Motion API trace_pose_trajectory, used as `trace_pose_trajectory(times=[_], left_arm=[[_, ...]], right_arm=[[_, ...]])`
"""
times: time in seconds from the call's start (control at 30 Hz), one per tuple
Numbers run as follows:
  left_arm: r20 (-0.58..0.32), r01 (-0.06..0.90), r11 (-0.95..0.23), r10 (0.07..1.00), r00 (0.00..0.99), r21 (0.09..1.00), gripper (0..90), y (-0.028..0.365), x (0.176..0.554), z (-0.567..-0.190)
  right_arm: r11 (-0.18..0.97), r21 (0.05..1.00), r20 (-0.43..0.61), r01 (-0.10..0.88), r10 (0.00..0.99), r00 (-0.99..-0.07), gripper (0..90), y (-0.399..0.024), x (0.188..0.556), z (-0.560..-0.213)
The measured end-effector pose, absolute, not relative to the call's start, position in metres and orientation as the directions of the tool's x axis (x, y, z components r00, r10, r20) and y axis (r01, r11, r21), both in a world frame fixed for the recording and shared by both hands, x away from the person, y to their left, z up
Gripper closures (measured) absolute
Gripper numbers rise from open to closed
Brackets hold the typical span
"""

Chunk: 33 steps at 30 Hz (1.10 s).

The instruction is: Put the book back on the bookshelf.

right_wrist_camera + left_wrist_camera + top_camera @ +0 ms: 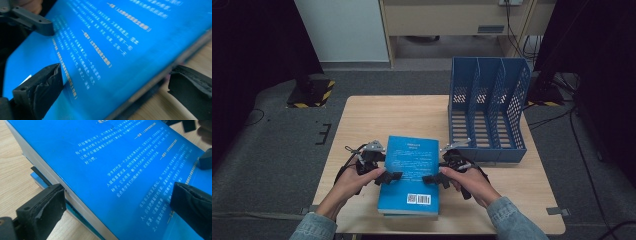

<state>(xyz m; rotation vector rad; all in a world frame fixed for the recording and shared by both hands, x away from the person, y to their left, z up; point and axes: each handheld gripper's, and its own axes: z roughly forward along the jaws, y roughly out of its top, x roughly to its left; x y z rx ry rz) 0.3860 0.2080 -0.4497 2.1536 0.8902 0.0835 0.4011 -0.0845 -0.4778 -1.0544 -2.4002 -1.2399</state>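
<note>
A blue book [410, 160] with white print lies cover-up on top of another blue book [408, 214] at the front of the wooden table [377, 115]. My left gripper [389, 176] is at its left edge. In the left gripper view [117, 200] the jaws stand open astride that edge, one against the page block [75, 197] and one over the cover. The lower book [37, 178] peeks out beneath. My right gripper [432, 179] is at the right edge and is also open [115, 85]: one jaw is above the cover [105, 50], the other beside the edge with a gap.
A blue perforated file organizer [487, 115] with three slots stands at the table's back right, just beyond my right gripper. Bare tabletop stretches behind and to the left of the books. Grey carpet surrounds the table, with cables on the right.
</note>
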Motion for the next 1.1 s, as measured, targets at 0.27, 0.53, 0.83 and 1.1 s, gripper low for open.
trace_pose_trajectory(times=[0.27, 0.53, 0.83, 1.1], left_arm=[[-0.227, 0.561, -0.444, 0.606, 0.763, 0.699, 0.0, 0.211, 0.387, -0.451], [-0.269, 0.585, -0.433, 0.596, 0.757, 0.685, 0.1, 0.217, 0.392, -0.453], [-0.301, 0.598, -0.420, 0.585, 0.753, 0.683, 0.6, 0.220, 0.395, -0.455], [-0.323, 0.618, -0.369, 0.608, 0.726, 0.694, 24.6, 0.234, 0.399, -0.449]], right_arm=[[0.338, 0.611, 0.574, 0.716, 0.434, -0.695, 0.1, -0.084, 0.406, -0.488], [0.325, 0.626, 0.589, 0.709, 0.398, -0.703, 0.3, -0.085, 0.407, -0.492], [0.360, 0.618, 0.565, 0.699, 0.414, -0.714, 1.9, -0.082, 0.409, -0.486], [0.420, 0.647, 0.459, 0.636, 0.451, -0.765, 6.5, -0.077, 0.411, -0.462]])
